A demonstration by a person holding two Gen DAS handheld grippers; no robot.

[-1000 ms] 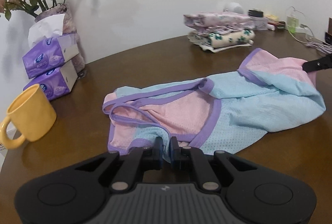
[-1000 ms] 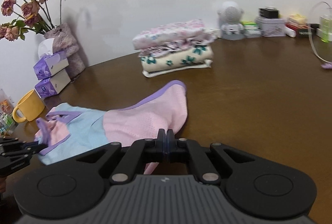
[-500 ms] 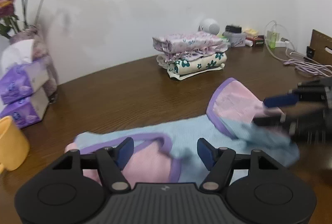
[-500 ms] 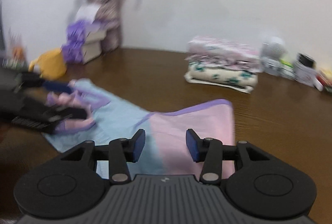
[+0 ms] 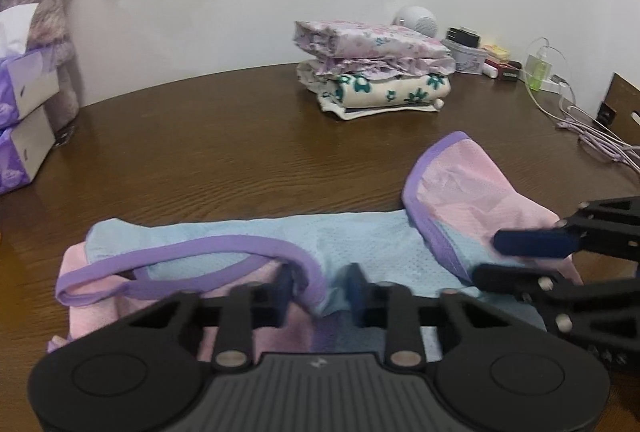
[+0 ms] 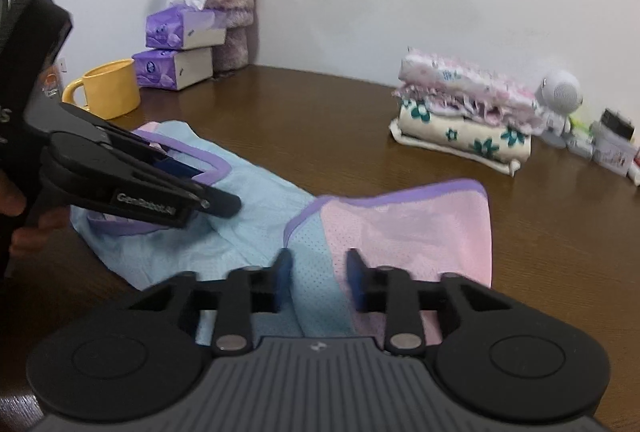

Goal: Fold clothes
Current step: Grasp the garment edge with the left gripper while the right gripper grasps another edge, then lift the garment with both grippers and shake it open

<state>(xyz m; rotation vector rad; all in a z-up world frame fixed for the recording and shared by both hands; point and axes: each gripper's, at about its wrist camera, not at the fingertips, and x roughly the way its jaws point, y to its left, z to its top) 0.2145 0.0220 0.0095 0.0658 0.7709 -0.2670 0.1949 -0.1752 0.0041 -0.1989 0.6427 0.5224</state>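
A pink and light-blue mesh garment [image 5: 360, 240] with purple trim lies spread on the brown table [image 5: 200, 152]. My left gripper [image 5: 320, 290] is over its strap end; the jaws are closing, with a fold of purple trim and blue cloth between the fingers. My right gripper [image 6: 319, 274] sits low over the other end of the garment [image 6: 400, 232], where blue meets pink. Its jaws are closing too, with cloth lying between them and a gap still showing. Each view shows the other gripper from the side: the right gripper [image 5: 496, 260] and the left gripper [image 6: 208, 188].
A stack of folded clothes [image 6: 464, 120] stands at the back of the table. Two purple tissue boxes [image 6: 180, 48], a yellow mug [image 6: 110, 88] and a vase of flowers [image 6: 232, 12] are at the left. A white speaker [image 6: 560, 92] and cables [image 5: 592, 136] are at the right.
Both grippers let go of the garment's edges, opened wide and shifted along it. Their jaws now stand much narrower around new spots. The garment has dropped flat on the table.
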